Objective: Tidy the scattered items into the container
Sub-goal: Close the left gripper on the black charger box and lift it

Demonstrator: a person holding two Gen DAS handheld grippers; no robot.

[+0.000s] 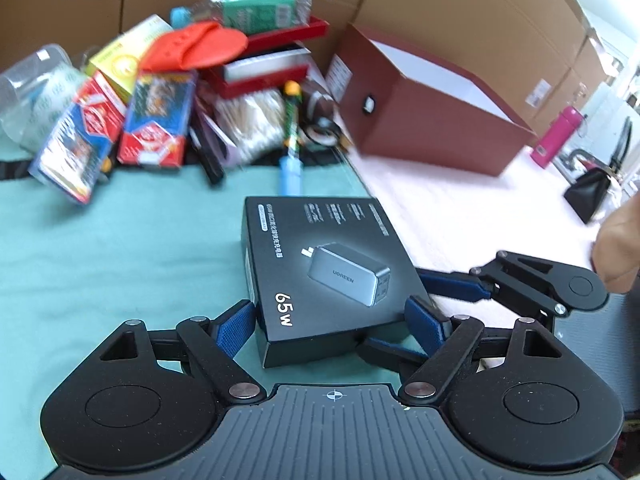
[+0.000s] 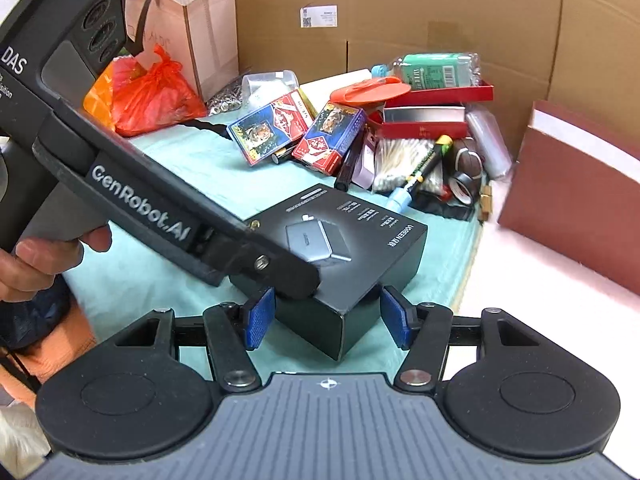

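A black charger box (image 1: pixel 324 276) marked 65W lies on the teal cloth (image 1: pixel 120 248). My left gripper (image 1: pixel 332 324) has its blue pads on both near sides of the box and is shut on it. In the right wrist view the same box (image 2: pixel 360 248) lies just ahead, and my right gripper (image 2: pixel 328 320) is open with its pads astride the box's near corner, not touching. The left gripper's body (image 2: pixel 160 208) crosses over the box from the left. The right gripper (image 1: pixel 448 312) also shows at the box's right edge in the left wrist view. The dark red open container (image 1: pixel 424 108) stands at the right.
A pile of items lies at the back: two playing-card packs (image 2: pixel 304 136), an orange silicone piece (image 2: pixel 372 90), a green-labelled bottle (image 2: pixel 432 68), red trays (image 2: pixel 432 112), cotton swabs (image 2: pixel 400 164), a pen (image 2: pixel 420 172) and tape rolls (image 2: pixel 464 184). Cardboard walls (image 2: pixel 400 20) stand behind.
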